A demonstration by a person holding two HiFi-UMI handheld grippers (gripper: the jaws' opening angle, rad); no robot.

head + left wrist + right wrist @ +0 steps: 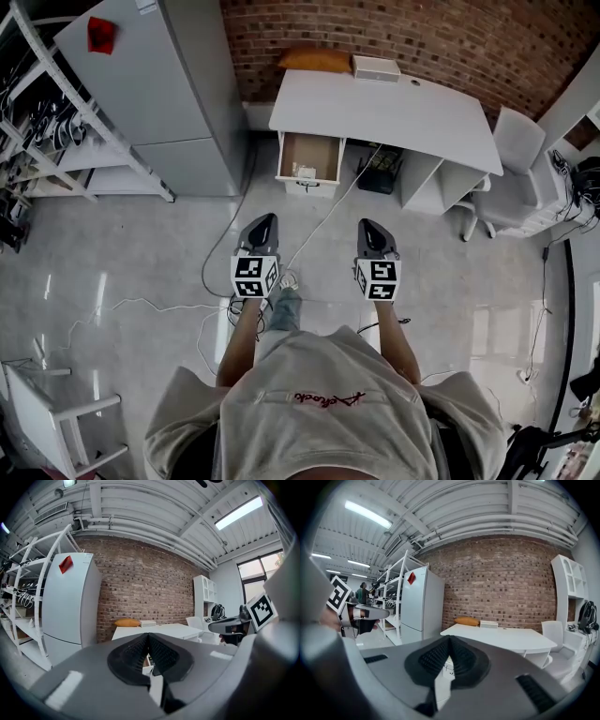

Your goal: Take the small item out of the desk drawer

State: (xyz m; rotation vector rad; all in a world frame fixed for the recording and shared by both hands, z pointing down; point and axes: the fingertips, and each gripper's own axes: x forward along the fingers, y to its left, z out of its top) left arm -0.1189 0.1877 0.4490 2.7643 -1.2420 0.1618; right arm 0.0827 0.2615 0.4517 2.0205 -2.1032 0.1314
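The white desk stands against the brick wall. Its left drawer is pulled open, and a small pale item lies near the drawer's front. My left gripper and right gripper are held side by side over the floor, well short of the drawer and pointing toward it. Both are shut with nothing between the jaws. In the left gripper view the left gripper meets at its tip below the desk. The right gripper looks the same, with the desk beyond.
A tall grey cabinet and a metal shelf rack stand left of the desk. A white chair is at the right. An orange cushion and a white box lie on the desk. Cables trail across the floor.
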